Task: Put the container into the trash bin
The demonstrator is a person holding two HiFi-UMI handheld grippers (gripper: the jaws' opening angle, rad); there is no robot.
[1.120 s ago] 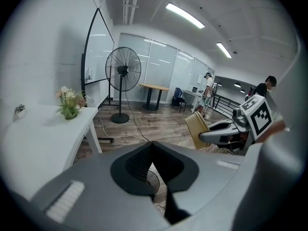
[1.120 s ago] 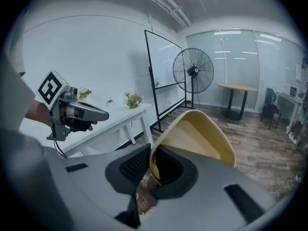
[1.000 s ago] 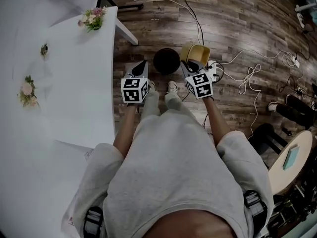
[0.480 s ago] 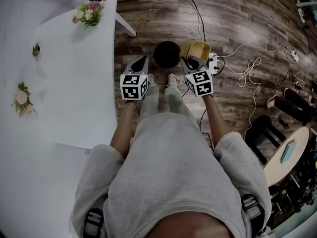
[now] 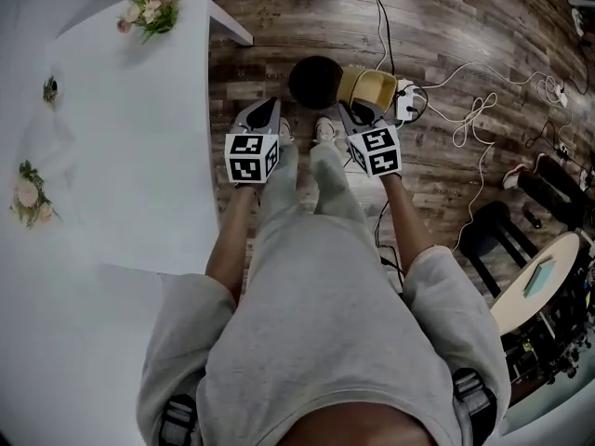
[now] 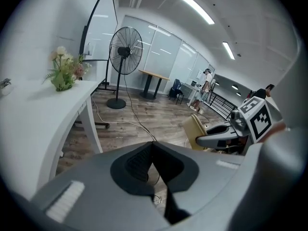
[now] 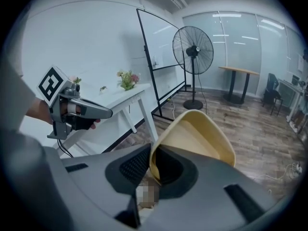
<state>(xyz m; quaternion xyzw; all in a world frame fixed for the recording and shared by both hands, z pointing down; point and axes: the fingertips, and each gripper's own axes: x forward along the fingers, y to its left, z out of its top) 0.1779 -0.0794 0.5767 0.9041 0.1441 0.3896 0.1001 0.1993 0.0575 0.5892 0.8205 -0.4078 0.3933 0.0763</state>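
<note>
Right gripper (image 7: 150, 159) has its fingers pinched on the rim of the yellow container (image 7: 197, 137), held just beside the dark trash bin (image 5: 313, 80) on the floor. Left gripper (image 6: 153, 150) is closed with nothing in it. I'd get the container squarely over the bin's mouth before letting go.

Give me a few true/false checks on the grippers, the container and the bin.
1. The right gripper is shut on the yellow container's rim. True.
2. The left gripper holds a cable. False: its fingers are together with nothing between them.
3. The container lies inside the trash bin. False: it is in the right gripper, outside the bin.
4. Flowers stand on the white table. True.
</note>
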